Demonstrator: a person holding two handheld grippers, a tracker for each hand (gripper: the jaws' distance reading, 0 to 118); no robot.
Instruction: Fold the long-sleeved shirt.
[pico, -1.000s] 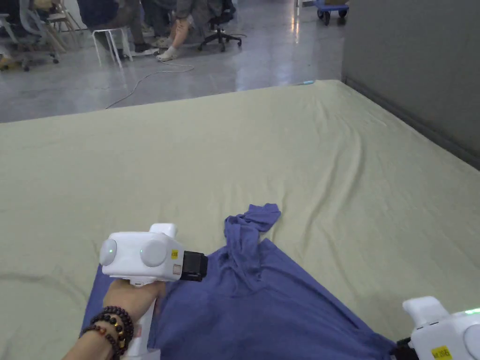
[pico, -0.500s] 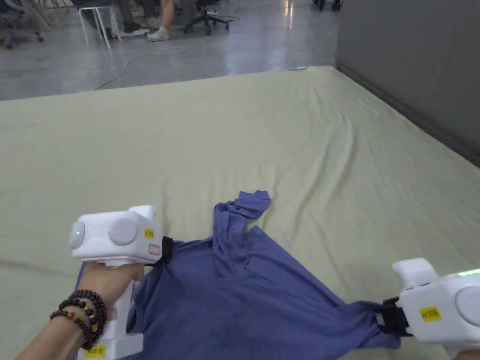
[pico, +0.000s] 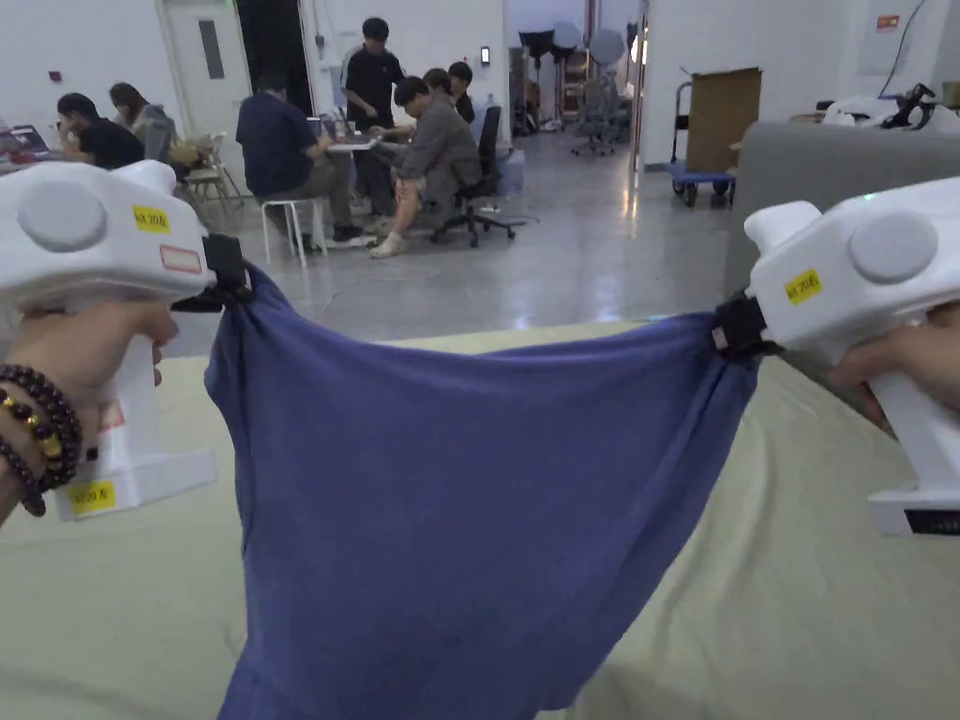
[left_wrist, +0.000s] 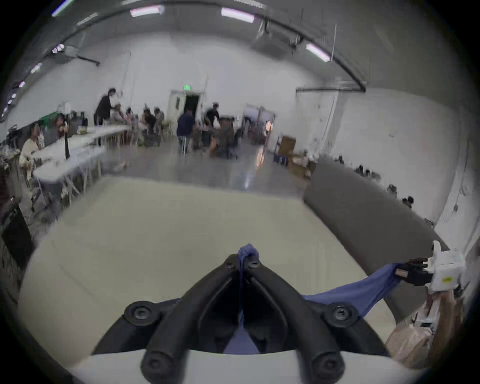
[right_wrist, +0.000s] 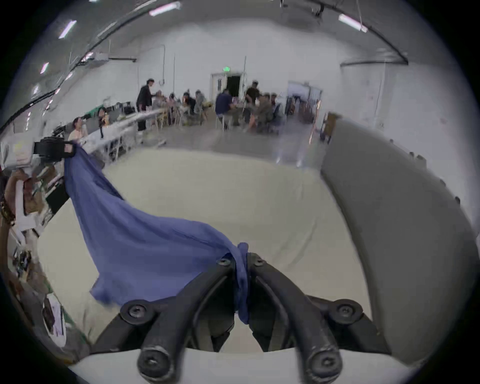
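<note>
Since half a second ago both claws have risen, lifting the blue long-sleeved cotton shirt (pico: 450, 525) off the pale green cloth-covered counter (pico: 806, 619), where it had lain spread. The left claw (pico: 230, 277), held in a hand (pico: 80, 352) with dark bead bracelets at the wrist, is closed tight on one bunched edge of the fabric, and the right claw (pico: 736, 328) is clamped on the opposite edge. The shirt hangs stretched between them above the counter, its lower part sagging toward the surface.

pale green sheeted bed (pico: 797, 619), blue shirt (pico: 450, 525) hem trailing
</note>
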